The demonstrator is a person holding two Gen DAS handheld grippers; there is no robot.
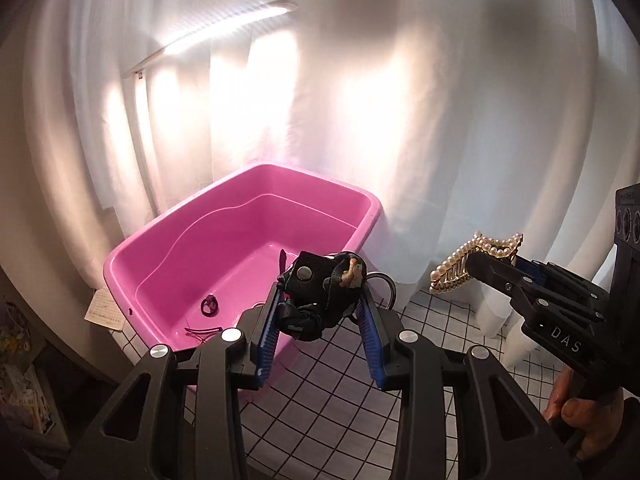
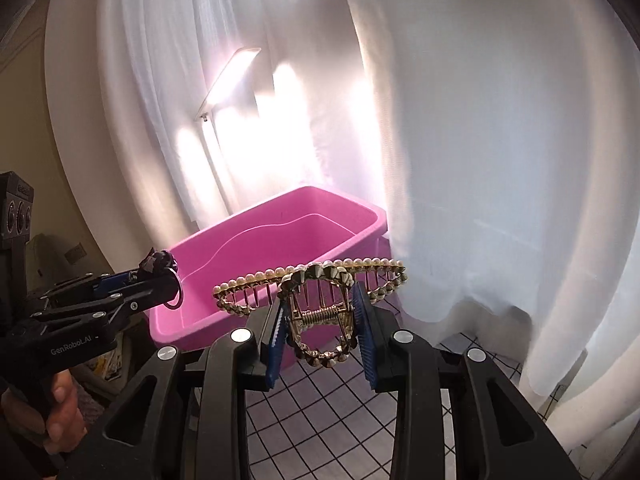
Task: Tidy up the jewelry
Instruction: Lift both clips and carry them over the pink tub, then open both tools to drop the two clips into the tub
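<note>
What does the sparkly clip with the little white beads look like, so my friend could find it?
Find the big pink tub by the white curtain. In front of it, the right gripper holds a gold hair claw clip in the air. Only it has a pearl row and a coiled spring; the left gripper's bundle is black.

Strong light comes from a slim white LED bar lamp (image 1: 224, 28) and through the sheer white curtain (image 1: 440, 120) behind it, blowing the folds below the lamp out to pure white glare in both views. Away from the lamp the curtain fades to soft grey shadow. The glossy pink plastic tub (image 1: 240, 248) beneath the lamp carries a pale sheen. Fisheye distortion bends every edge, the corners go black, and the curtain looks soft and hazy.
</note>
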